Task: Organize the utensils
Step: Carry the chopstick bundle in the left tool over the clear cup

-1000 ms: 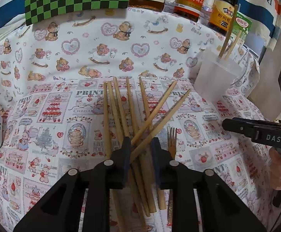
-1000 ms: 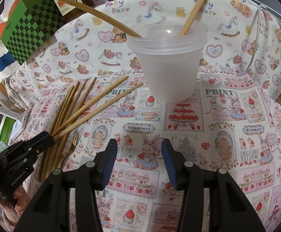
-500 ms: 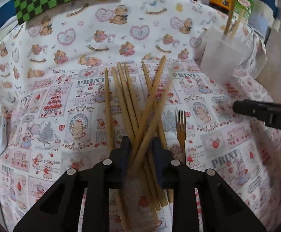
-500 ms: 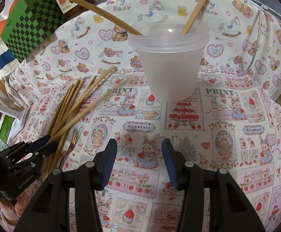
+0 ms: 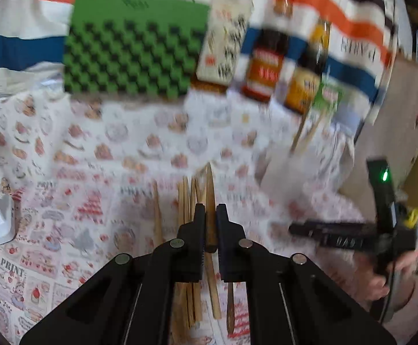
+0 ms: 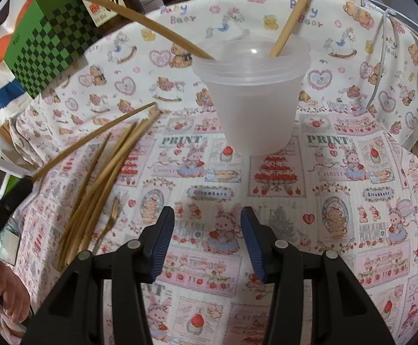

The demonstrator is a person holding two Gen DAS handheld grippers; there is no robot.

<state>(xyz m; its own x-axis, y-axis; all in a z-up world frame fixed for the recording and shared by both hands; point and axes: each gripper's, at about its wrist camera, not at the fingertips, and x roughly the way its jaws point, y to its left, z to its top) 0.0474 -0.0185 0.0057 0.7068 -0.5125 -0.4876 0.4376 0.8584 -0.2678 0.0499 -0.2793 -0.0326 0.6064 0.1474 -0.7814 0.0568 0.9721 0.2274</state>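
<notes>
**Left hand-held gripper closes on one chopstick**

The left hand-held gripper (image 5: 208,215) has its jaws closing on a single chopstick (image 5: 209,201), whose tip juts forward between them, raised above the loose bundle of chopsticks (image 6: 102,172) on the patterned worktop (image 6: 338,201). A small fork (image 6: 111,215) lies just beside that bundle. The right hand-held gripper (image 6: 207,235) hangs open and empty, facing the translucent cup (image 6: 254,95), which holds two chopsticks leaning apart.

Loose pale wooden chopsticks (image 6: 102,172) fanned at nine o'clock, small fork (image 6: 111,218) beside, translucent plastic cup (image 6: 254,100) upright at twelve o'clock, holding two sticks
</notes>
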